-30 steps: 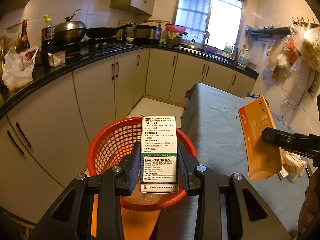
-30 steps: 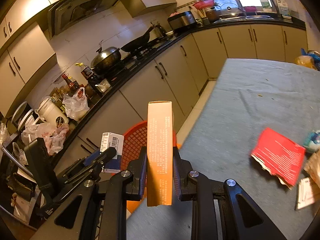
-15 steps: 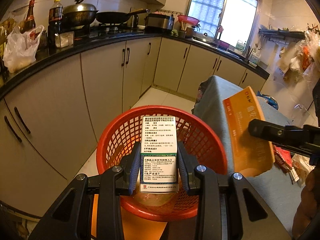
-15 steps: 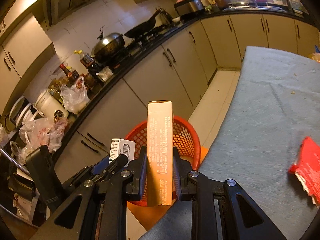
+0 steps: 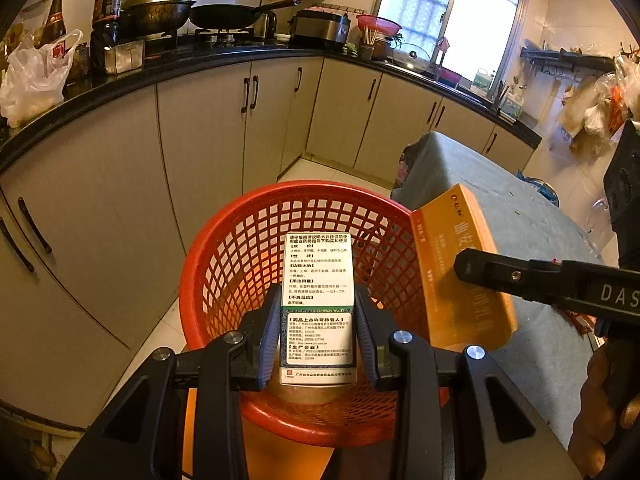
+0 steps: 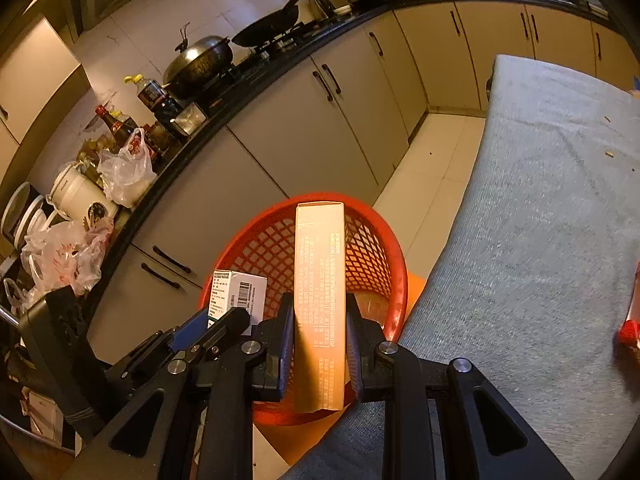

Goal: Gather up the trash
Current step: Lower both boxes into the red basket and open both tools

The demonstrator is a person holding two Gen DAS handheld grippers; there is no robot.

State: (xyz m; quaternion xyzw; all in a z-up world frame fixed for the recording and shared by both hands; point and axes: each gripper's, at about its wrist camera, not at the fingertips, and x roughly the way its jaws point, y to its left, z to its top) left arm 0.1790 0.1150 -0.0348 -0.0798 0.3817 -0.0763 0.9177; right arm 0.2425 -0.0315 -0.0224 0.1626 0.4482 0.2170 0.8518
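A white medicine box point(image 5: 319, 304) with green trim and black print stands upright between the blue pads of my left gripper point(image 5: 318, 320), which is shut on it, directly over the red mesh basket point(image 5: 240, 248). My right gripper point(image 6: 319, 328) is shut on a tall orange box point(image 6: 320, 280), held above the basket point(image 6: 384, 256) near its table-side rim. In the left wrist view the orange box point(image 5: 460, 276) hangs at the right with the right gripper's finger across it. From the right wrist view the white box point(image 6: 236, 294) shows at the left in the other gripper.
The basket stands on an orange stool point(image 6: 296, 438) beside a grey-clothed table point(image 6: 540, 240). A red packet point(image 6: 630, 320) lies at the table's right edge. Beige cabinets point(image 5: 200, 140) and a black counter with pans, bottles and bags run behind. A hand point(image 5: 604, 404) shows at lower right.
Both grippers have come down and closer to the red basket, which now fills more of each view. The orange box has moved over the basket's rim. Both grips are unchanged.
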